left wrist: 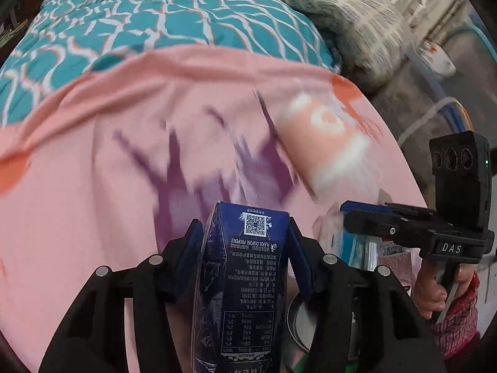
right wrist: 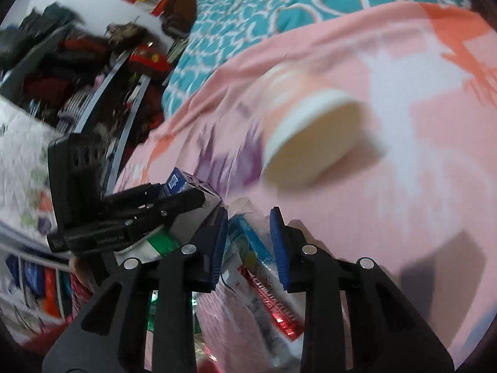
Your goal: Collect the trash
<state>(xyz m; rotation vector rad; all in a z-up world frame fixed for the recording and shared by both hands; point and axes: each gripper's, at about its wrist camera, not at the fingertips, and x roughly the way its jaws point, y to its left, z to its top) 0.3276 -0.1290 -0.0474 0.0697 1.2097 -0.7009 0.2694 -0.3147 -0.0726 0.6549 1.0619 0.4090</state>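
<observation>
My left gripper (left wrist: 247,239) is shut on a dark blue drink carton (left wrist: 248,264), its blue pads pressed on both sides; the carton's printed face points up at the camera. In the right wrist view that carton (right wrist: 186,186) shows at the left, held above the bed's edge. My right gripper (right wrist: 250,242) is shut on a bunch of plastic wrappers (right wrist: 248,245), one blue and white, one red and white (right wrist: 273,304). From the left wrist view the right gripper (left wrist: 351,217) sits close by on the right. A blurred pink paper cup (left wrist: 326,143) (right wrist: 310,127) lies on its side on the pink sheet (left wrist: 93,186), beyond both grippers.
A teal patterned quilt (left wrist: 155,15) covers the far bed, with a printed pillow (left wrist: 351,21) at its right. A white bowl (left wrist: 435,56) stands past the bed. A round metal rim (left wrist: 298,320) shows below the left gripper. Cluttered shelves of clothes (right wrist: 68,71) stand left of the bed.
</observation>
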